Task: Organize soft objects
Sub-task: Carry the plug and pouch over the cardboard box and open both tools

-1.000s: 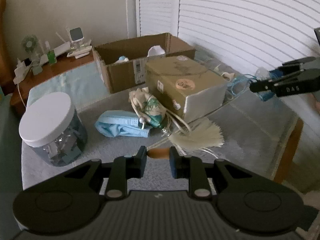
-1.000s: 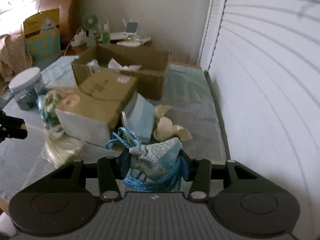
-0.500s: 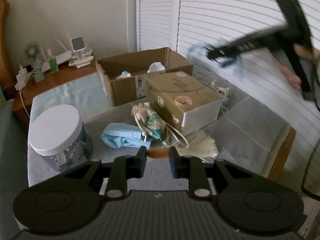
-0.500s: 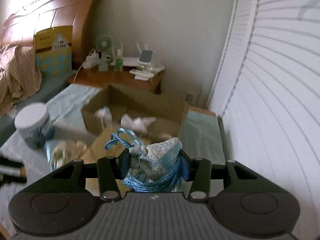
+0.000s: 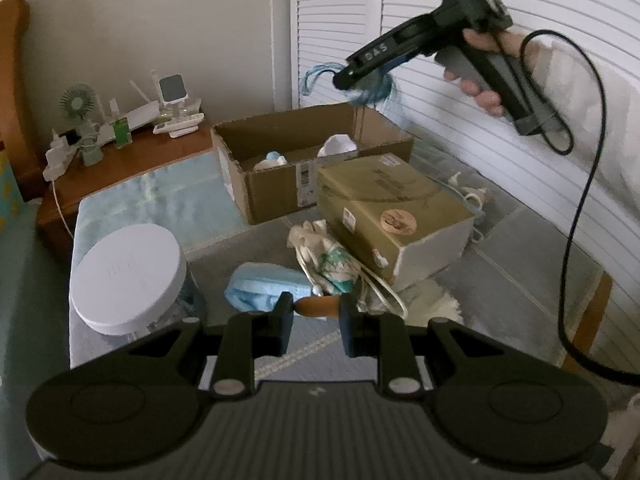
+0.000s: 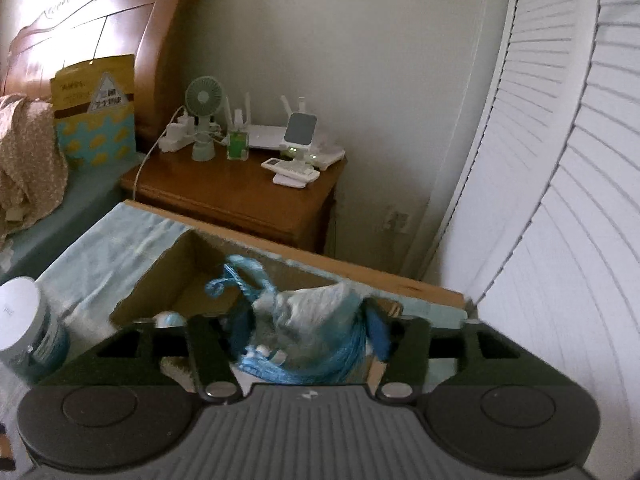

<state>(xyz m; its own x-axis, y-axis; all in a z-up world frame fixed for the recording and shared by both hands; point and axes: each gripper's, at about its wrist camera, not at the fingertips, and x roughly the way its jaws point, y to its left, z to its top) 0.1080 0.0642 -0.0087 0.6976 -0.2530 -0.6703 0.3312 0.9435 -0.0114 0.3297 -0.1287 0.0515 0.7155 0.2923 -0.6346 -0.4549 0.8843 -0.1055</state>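
My right gripper [image 6: 306, 330] is shut on a pale blue drawstring pouch [image 6: 308, 320] with blue cord. It holds the pouch in the air above the open cardboard box [image 6: 176, 280]. In the left wrist view the right gripper [image 5: 352, 76] hangs over that box [image 5: 304, 160], which holds white soft items [image 5: 338, 146]. My left gripper [image 5: 316, 308] is shut on a small brown object [image 5: 318, 306] low over the table. A blue cloth [image 5: 268, 286] and a white-green pouch [image 5: 328, 256] lie just beyond it.
A closed tan box [image 5: 392, 216] sits right of the pouch, with a cream tassel [image 5: 436, 304] at its foot. A white-lidded jar [image 5: 128, 276] stands at the left. A wooden nightstand [image 6: 240, 196] with a fan and gadgets is behind. Louvred doors [image 5: 500, 132] are at the right.
My right gripper has lifted the blue pouch from the table's right side up and over the open cardboard box. My left gripper has stayed nearly still, rising slightly.
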